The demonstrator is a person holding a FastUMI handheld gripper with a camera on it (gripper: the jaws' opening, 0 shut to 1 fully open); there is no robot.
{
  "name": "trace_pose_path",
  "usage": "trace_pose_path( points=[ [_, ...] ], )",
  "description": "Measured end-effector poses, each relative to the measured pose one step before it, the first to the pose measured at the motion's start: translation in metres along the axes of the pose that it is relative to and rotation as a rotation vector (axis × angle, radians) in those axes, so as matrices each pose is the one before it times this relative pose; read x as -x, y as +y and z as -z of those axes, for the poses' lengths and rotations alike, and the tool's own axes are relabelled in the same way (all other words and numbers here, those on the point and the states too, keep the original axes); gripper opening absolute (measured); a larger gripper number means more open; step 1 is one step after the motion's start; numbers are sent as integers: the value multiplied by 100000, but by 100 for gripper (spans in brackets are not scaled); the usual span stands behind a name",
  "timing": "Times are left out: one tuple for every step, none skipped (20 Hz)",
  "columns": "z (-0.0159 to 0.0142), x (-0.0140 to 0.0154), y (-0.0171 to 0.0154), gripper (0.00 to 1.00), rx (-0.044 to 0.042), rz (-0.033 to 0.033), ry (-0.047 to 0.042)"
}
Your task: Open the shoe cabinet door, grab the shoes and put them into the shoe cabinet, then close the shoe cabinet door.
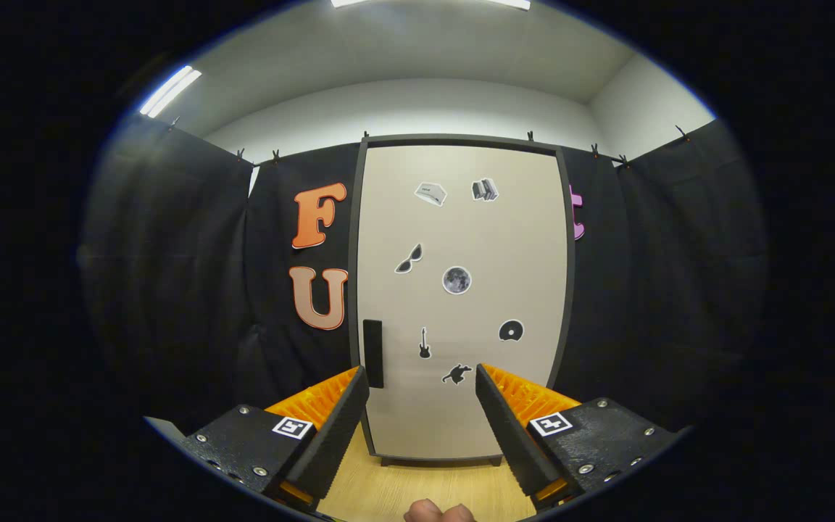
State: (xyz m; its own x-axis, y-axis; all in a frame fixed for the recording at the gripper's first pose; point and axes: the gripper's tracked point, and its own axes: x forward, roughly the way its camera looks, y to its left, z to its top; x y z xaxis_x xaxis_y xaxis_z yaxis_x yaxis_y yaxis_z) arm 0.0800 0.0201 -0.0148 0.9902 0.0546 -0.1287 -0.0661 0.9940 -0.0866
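The fingers of the gripper [423,395] stand spread with nothing between them, aimed at the shut door [461,290] of the tall, flat-fronted shoe cabinet [568,290] standing beyond on a pale wood-grain floor [417,489]. A slim dark handle [372,353] sits at the door's left edge; an off-line approach could probably slip off it. Small stickers dot the smooth beige panel

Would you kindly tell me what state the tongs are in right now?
Tongs: open, holding nothing, aimed at the shut cabinet door, short of it.
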Motion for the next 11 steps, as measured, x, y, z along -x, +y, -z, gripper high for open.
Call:
trace_pose_path(
  points=[
    [109, 1114, -1011, 93, 1388, 542, 802],
    [-12, 1228, -900, 94, 717, 10, -613],
    [-459, 1132, -968, 94, 292, -288, -1832],
    [-184, 1061, -1046, 94, 495, 134, -851],
    [19, 984, -707, 94, 540, 69, -315],
    [-221, 795, -718, 94, 402, -79, -822],
    [-57, 617, -469, 94, -305, -279, -676],
    [217, 633, -401, 94, -859, -354, 257],
    [245, 590, -295, 94, -1145, -388, 483],
    [211, 365, -373, 94, -1198, -204, 370],
    [-71, 575, -429, 94, -1178, -237, 87]
  ],
)
